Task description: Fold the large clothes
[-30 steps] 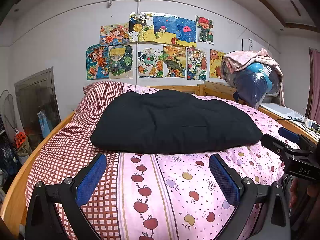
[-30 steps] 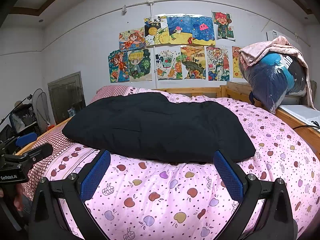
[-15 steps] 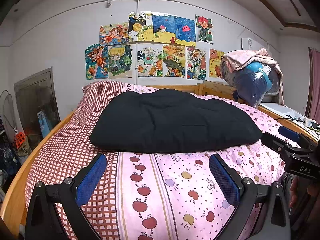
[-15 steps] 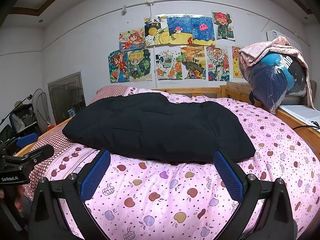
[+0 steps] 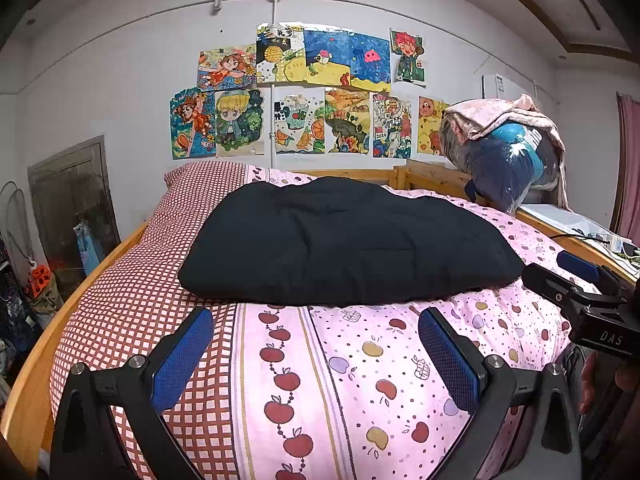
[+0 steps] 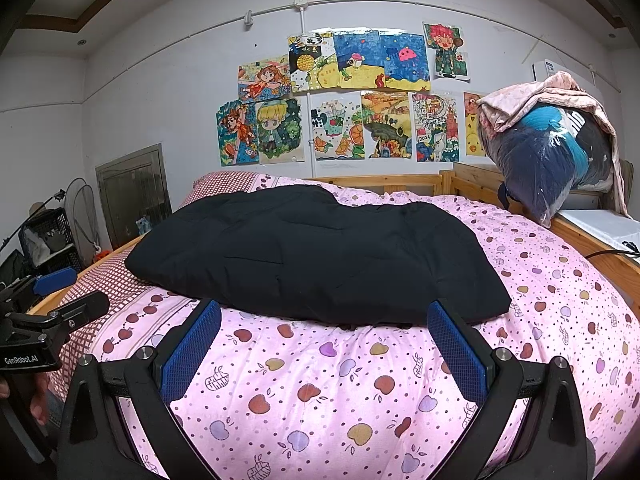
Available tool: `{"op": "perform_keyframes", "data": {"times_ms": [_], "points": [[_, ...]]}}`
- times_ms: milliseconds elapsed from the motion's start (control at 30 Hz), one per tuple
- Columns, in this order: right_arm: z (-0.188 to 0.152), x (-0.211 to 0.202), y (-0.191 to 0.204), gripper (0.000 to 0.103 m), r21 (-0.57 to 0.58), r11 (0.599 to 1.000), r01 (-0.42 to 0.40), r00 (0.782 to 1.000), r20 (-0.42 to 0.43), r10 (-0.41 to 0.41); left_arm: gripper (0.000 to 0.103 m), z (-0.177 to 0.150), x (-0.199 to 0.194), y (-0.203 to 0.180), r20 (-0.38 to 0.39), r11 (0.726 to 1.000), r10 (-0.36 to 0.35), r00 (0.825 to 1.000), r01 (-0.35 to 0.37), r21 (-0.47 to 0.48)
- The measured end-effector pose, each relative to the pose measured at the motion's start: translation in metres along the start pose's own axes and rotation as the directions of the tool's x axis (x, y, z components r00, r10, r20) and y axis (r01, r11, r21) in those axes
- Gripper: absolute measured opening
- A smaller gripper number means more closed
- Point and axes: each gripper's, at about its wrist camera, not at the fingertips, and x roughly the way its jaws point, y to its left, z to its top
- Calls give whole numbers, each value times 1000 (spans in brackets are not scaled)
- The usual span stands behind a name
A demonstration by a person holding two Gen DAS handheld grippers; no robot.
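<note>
Nothing has moved much since a second ago: we hold both grippers low at the foot of the bed [image 5: 120,304]. Our left gripper [image 5: 316,344] and right gripper [image 6: 324,340] gape wide, empty. Ahead lies the black garment [image 5: 344,240], long axis crosswise, its near hem just beyond both, about equally close.

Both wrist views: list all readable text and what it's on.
"DAS": on the right hand-held gripper body, in the left wrist view.
"GenRobot.AI": on the left hand-held gripper body, in the right wrist view.
"2024": on one drawing on the wall.
Characters on the top drawing: too blurred to read.
White wall unit's label: too small to read.
</note>
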Motion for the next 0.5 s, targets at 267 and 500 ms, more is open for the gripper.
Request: {"op": "perform_keyframes", "data": {"times_ms": [267,500], "points": [[-1,1,1,101,1,1000,-1,1000,-1,1,103,0,-1,-1,0,1000,-1,1000,1,0],[0,0,0,101,1,1000,-1,1000,0,1,103,1,0,-1,0,1000,1,1000,-1,0]]}}
